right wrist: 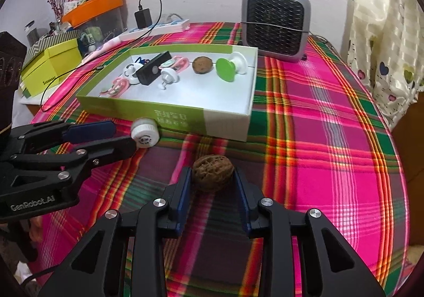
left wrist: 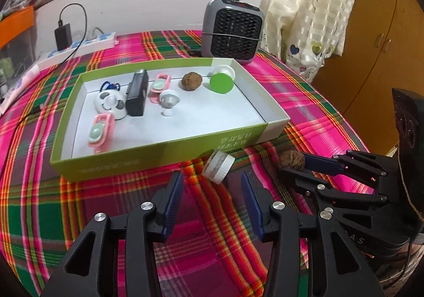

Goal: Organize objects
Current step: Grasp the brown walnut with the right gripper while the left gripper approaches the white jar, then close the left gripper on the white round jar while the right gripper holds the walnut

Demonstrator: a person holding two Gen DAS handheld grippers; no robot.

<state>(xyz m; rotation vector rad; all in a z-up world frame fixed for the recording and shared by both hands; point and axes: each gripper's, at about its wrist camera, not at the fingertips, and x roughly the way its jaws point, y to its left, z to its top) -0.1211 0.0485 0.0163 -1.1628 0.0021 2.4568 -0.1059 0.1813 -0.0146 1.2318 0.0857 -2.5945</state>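
Green-sided white cardboard tray already holds approx. eight bits (incl. one walnut). Right gripper pinches the wrinkled brown walnut on the plaid cloth; left gripper spread, empty, w/ small white round cap just ahead, outside tray. Both left to box.

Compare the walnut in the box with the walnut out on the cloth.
The walnut in the box lies free on the white floor of the green box; the walnut on the cloth sits outside it, on the plaid tablecloth. The boxed one is untouched; the other is pinched between the pads of the right claw. Both are brown, wrinkled and round.
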